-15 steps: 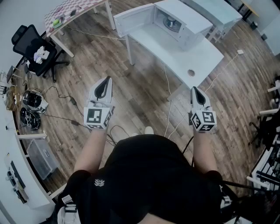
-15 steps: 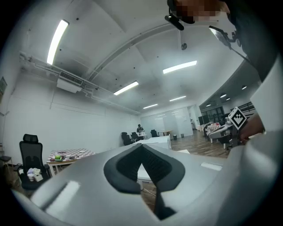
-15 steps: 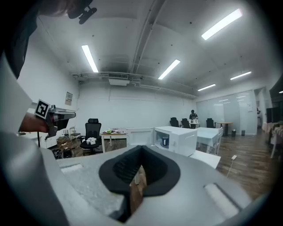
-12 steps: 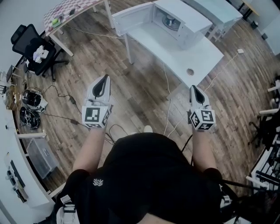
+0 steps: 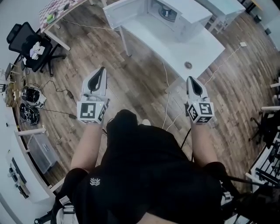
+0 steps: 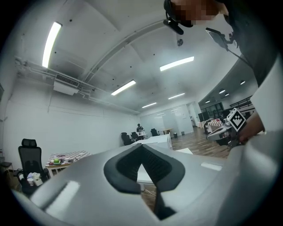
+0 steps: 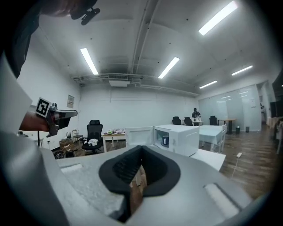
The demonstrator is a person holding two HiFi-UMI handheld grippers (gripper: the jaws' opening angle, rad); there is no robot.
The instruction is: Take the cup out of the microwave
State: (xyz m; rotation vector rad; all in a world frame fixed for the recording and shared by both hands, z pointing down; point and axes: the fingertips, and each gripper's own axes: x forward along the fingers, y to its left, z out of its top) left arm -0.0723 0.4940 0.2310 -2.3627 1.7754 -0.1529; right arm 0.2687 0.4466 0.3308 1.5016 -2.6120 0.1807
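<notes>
The white microwave (image 5: 177, 13) stands on a white table (image 5: 192, 46) far ahead of me, with its door (image 5: 124, 15) swung open to the left. In the right gripper view a dark blue cup (image 7: 165, 141) sits inside the microwave (image 7: 182, 137). My left gripper (image 5: 101, 70) and right gripper (image 5: 190, 79) are held out side by side over the wooden floor, well short of the table. Both are shut, with nothing between the jaws. The left gripper (image 6: 142, 146) points level, and the right gripper (image 7: 141, 148) points toward the microwave.
A black office chair (image 5: 27, 43) and a table with a checked cloth (image 5: 57, 9) are at the far left. Cables (image 5: 168, 103) trail on the floor near the white table's leg. Shelving and boxes (image 5: 26, 144) line the left wall. A person stands far back (image 7: 195, 114).
The table and microwave have slid toward the top of the head view. Both grippers have shifted slightly up in the frame and stay shut, side by side.
</notes>
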